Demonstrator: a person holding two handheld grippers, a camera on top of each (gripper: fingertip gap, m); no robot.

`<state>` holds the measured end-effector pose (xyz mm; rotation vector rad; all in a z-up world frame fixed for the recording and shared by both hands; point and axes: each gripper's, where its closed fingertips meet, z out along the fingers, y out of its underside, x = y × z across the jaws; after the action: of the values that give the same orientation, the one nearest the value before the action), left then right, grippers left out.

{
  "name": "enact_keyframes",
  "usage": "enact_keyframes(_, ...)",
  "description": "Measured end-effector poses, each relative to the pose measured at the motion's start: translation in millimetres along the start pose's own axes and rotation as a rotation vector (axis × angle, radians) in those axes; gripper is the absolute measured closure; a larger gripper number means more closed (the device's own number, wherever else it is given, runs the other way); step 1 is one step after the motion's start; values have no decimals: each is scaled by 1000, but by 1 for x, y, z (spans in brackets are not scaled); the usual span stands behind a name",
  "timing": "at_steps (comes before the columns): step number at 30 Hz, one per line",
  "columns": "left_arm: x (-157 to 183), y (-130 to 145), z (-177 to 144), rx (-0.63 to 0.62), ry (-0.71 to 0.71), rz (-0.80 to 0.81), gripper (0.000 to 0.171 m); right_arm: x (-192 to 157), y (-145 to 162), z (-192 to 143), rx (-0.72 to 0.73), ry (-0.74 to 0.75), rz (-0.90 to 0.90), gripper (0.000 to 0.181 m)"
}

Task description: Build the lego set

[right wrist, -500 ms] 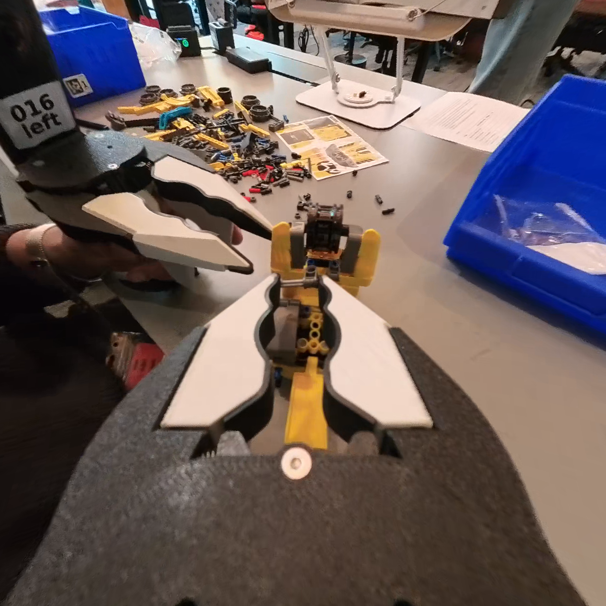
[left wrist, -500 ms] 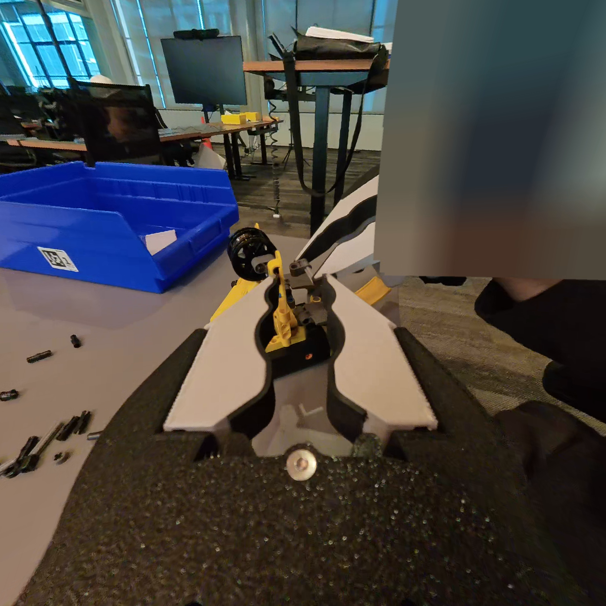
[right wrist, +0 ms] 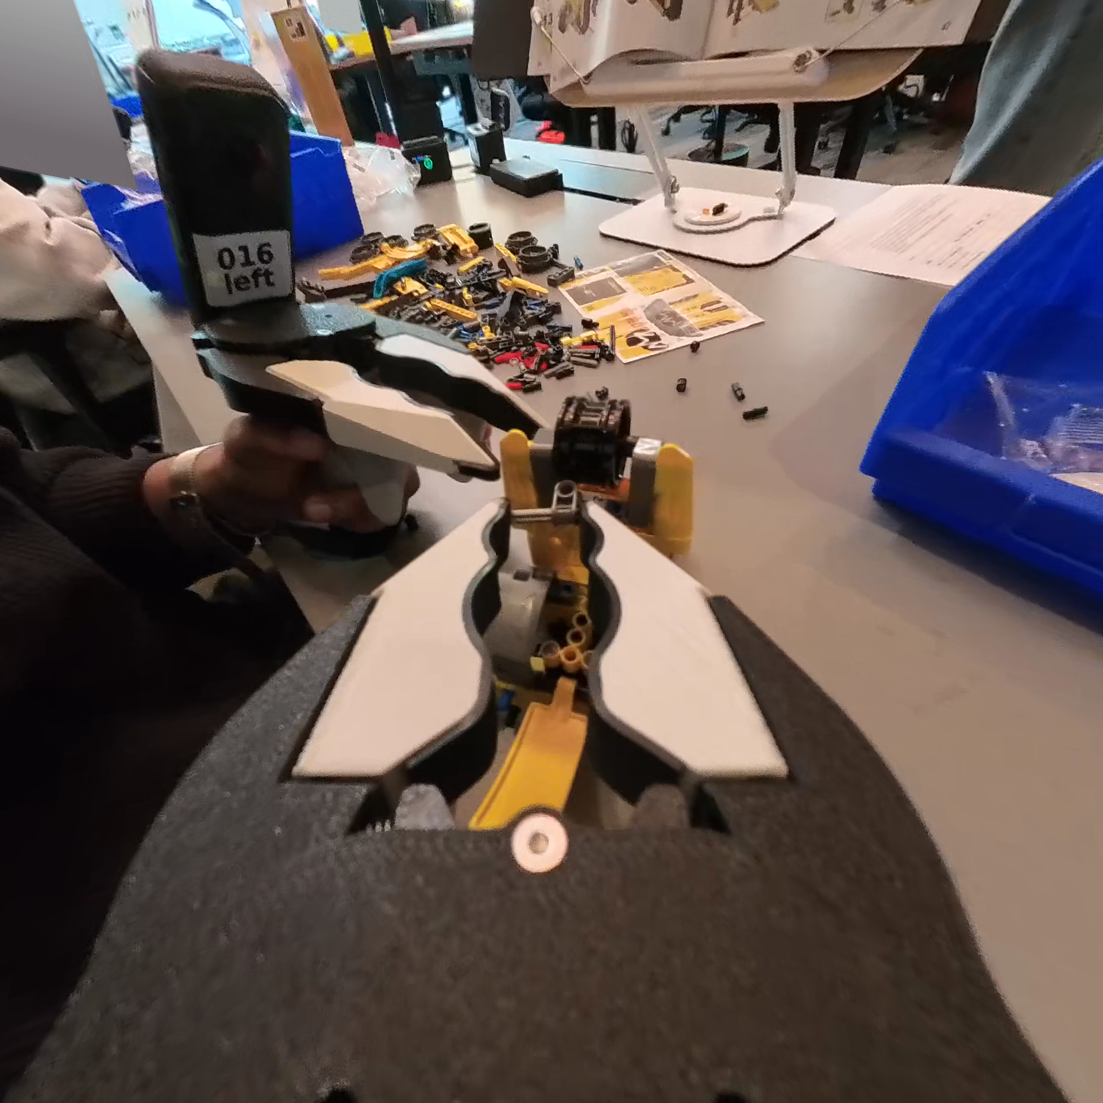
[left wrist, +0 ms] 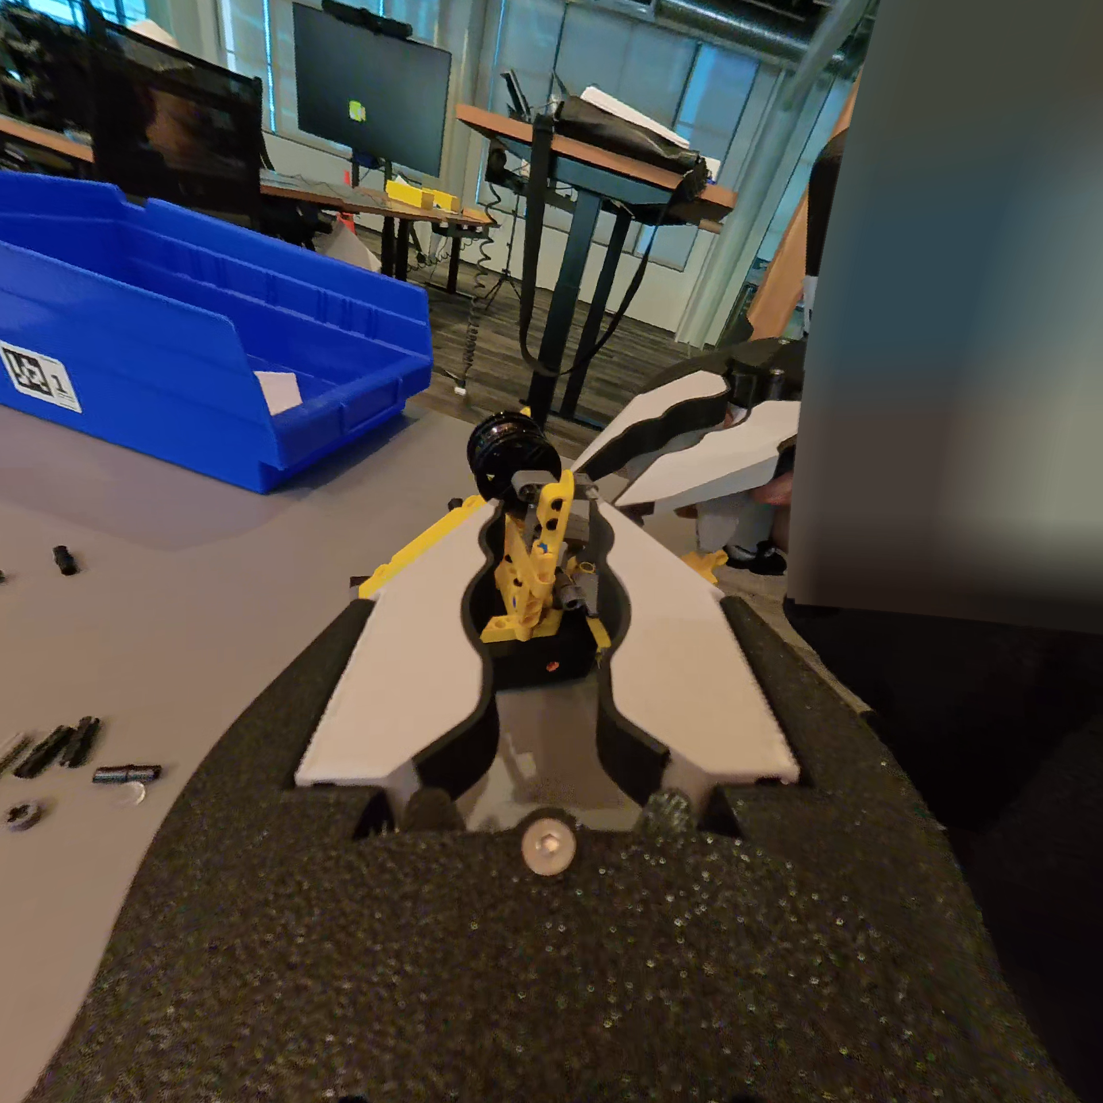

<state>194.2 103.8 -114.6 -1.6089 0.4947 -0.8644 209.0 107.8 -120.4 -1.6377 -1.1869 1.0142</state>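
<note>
A yellow, black and grey building-brick model (left wrist: 531, 573) is held between both grippers just above the grey table (left wrist: 179, 597). My left gripper (left wrist: 546, 504) is shut on a yellow upright beam of the model, beside its black wheel (left wrist: 507, 453). My right gripper (right wrist: 546, 507) is shut on the model (right wrist: 597, 459) at a grey connector, and a yellow curved panel runs back between its fingers. The left gripper (right wrist: 513, 453) comes in from the left in the right wrist view. The right gripper (left wrist: 597, 483) shows behind the model in the left wrist view.
A blue bin (left wrist: 179, 358) stands left of the model, another blue bin (right wrist: 985, 447) at the right. A pile of loose parts (right wrist: 477, 310), an instruction sheet (right wrist: 662, 304) and a white stand (right wrist: 716, 221) lie beyond. Black pins (left wrist: 59, 752) lie at the left. My two grippers' fingertips are within a few centimetres of each other.
Both grippers keep their hold on the model. The left gripper has closed in on the model's yellow side and sits higher in the right wrist view; both views have tilted slightly.
</note>
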Motion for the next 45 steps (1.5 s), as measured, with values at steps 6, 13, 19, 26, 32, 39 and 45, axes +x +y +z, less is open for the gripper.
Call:
enact_keyframes(6, 0, 4, 3, -29, 26, -62, 145, 0, 4, 7, -22, -13, 0, 159)
enact_keyframes(13, 8, 10, 6, -63, 81, -112, 144, 3, 7, 11, -54, 32, -46, 159)
enact_keyframes(19, 7, 10, 5, -57, 89, -133, 144, 2, 8, 13, -96, 40, -81, 159)
enact_keyframes(26, 7, 9, 1, -46, 147, -232, 144, 0, 8, 14, -136, 7, -103, 159)
enact_keyframes(32, 9, 8, -2, -36, 202, -315, 144, -3, 7, 13, -127, -95, -45, 159)
enact_keyframes(39, 14, 8, -4, -38, 265, -382, 144, -7, 8, 9, -97, -193, -19, 159)
enact_keyframes(45, 16, 4, -9, -14, 293, -394, 144, -8, 7, 9, -48, -244, -26, 159)
